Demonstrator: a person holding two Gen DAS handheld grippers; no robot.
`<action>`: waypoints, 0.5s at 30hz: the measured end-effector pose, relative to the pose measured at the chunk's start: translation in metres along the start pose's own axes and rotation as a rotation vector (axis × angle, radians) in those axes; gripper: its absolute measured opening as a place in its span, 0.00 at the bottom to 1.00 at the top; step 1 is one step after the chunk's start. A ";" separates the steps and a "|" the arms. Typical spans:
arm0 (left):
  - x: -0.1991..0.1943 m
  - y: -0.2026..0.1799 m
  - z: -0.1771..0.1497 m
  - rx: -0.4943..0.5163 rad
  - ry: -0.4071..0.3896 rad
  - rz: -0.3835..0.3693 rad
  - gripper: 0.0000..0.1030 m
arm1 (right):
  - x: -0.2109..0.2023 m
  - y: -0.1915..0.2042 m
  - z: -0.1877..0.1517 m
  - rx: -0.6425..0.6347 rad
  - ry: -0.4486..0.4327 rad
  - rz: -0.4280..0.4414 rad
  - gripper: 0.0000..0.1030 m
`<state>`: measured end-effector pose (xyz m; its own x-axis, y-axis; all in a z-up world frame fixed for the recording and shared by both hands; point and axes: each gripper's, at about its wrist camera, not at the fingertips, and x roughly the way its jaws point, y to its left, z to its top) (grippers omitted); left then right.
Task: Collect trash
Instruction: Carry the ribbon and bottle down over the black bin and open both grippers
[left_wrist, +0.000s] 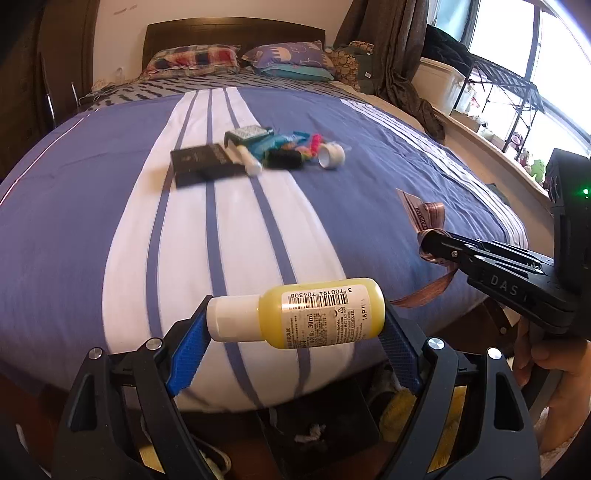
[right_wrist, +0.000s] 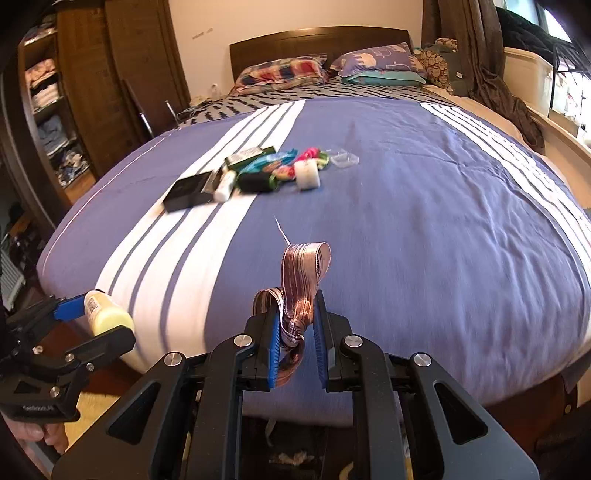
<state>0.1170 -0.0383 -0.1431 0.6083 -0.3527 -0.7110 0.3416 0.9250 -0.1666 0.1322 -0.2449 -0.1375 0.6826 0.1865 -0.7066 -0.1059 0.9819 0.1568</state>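
Holding a yellow bottle (left_wrist: 295, 314) crosswise between the left gripper (left_wrist: 295, 332) jaws, pinching a brown ribbon (right_wrist: 299, 291) in the right gripper (right_wrist: 297, 332) jaws, both hanging over the bed (right_wrist: 443, 240) edge above a dark bin (left_wrist: 317, 432) at the frame's bottom.

The bed (left_wrist: 110, 221) carries a blue cover with white stripes, and two pillows (left_wrist: 240, 59) lie at its headboard end. A cluster of small items lies mid-cover: a black box (right_wrist: 186, 192) on the white stripes, a white tube (right_wrist: 225, 186) touching its right side, then a green box (right_wrist: 251, 155), what appear to be colourful wrappers (right_wrist: 295, 162), blurred, and a white tape roll (right_wrist: 306, 173). A clear plastic piece (right_wrist: 345, 159) lies just right of the roll.
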 end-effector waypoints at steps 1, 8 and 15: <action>-0.003 -0.002 -0.005 0.000 0.001 0.001 0.77 | -0.003 0.001 -0.005 -0.002 0.005 0.003 0.17; -0.018 -0.012 -0.054 0.002 0.029 0.016 0.77 | -0.024 0.007 -0.052 -0.016 0.038 -0.001 0.17; -0.004 -0.019 -0.100 -0.006 0.121 0.019 0.77 | -0.015 0.013 -0.097 -0.023 0.125 -0.002 0.17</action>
<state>0.0365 -0.0399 -0.2055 0.5237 -0.3153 -0.7914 0.3258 0.9325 -0.1558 0.0506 -0.2318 -0.1915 0.5873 0.1860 -0.7877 -0.1224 0.9825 0.1408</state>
